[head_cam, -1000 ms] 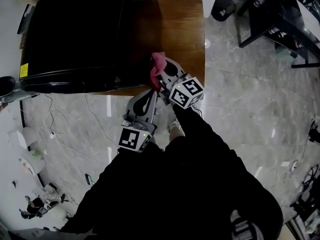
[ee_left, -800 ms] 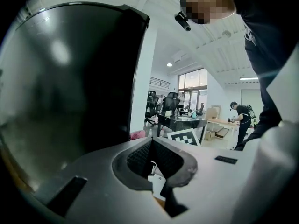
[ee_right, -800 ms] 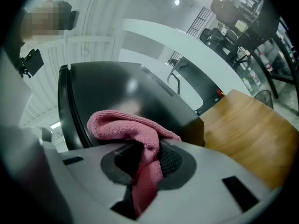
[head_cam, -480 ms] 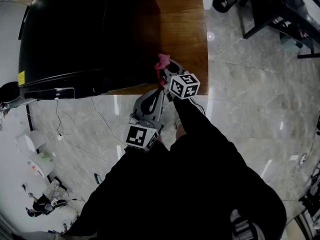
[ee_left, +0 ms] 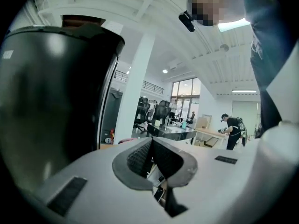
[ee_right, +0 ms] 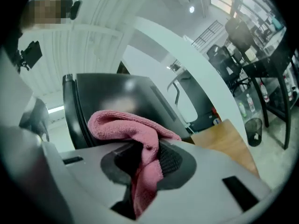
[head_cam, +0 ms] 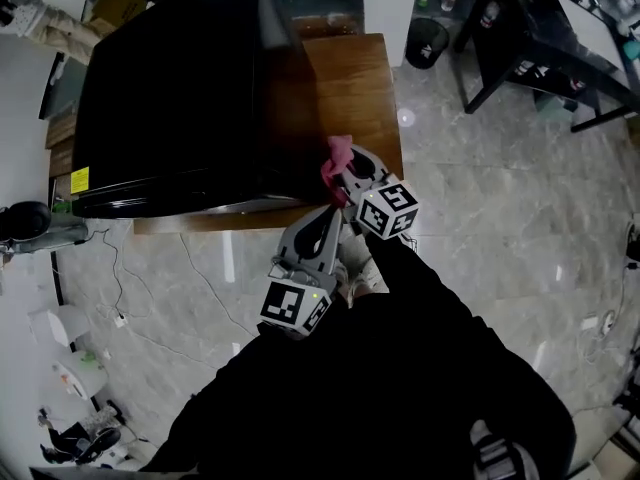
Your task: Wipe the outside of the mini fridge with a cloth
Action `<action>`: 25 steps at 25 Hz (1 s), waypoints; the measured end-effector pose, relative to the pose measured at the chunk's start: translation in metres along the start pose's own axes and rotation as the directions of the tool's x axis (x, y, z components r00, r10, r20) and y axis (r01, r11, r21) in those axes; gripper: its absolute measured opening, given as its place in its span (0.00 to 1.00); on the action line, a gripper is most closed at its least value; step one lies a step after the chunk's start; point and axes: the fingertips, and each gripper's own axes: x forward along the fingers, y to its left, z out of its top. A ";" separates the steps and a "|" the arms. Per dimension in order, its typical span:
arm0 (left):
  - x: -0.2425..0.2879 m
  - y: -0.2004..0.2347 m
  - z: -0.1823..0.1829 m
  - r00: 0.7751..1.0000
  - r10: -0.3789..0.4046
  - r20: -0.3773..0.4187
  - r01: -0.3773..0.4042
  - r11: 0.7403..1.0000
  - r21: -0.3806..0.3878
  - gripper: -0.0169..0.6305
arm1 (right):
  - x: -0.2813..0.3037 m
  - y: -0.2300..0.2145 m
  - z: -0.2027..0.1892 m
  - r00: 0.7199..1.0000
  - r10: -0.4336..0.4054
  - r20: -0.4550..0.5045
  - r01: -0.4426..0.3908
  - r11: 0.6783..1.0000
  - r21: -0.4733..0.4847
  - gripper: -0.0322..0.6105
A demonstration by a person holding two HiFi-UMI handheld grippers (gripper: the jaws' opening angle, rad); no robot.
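My right claw (ee_right: pixel 148 149) stays clamped on the pink cloth (head_cam: pixel 338 156), which has drifted from the mini fridge (head_cam: pixel 170 98) side wall out over the wooden table (head_cam: pixel 355 88) — left claw (ee_left: pixel 150 148) closed, empty — so I judge this stroke finished.

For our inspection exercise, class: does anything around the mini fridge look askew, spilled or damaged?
Nothing stands out. The mini fridge stands upright on the wooden table, no spill visible. The right gripper grips the pink cloth; the left gripper is shut, empty.
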 end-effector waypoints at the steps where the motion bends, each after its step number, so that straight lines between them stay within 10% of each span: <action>1: -0.001 -0.004 0.014 1.000 -0.016 0.013 0.016 1.000 -0.006 0.03 | -0.003 0.011 0.025 0.999 0.008 0.037 -0.007 1.000 -0.018 0.18; 13: 0.004 -0.043 0.117 0.977 -0.177 0.117 0.171 0.983 0.061 0.03 | 0.000 0.075 0.194 0.968 0.047 0.246 -0.010 0.989 -0.149 0.18; 25: 0.089 -0.019 0.141 0.984 0.088 0.156 -0.097 0.994 0.047 0.03 | 0.073 0.040 0.239 0.944 0.283 0.169 -0.263 0.956 -0.132 0.18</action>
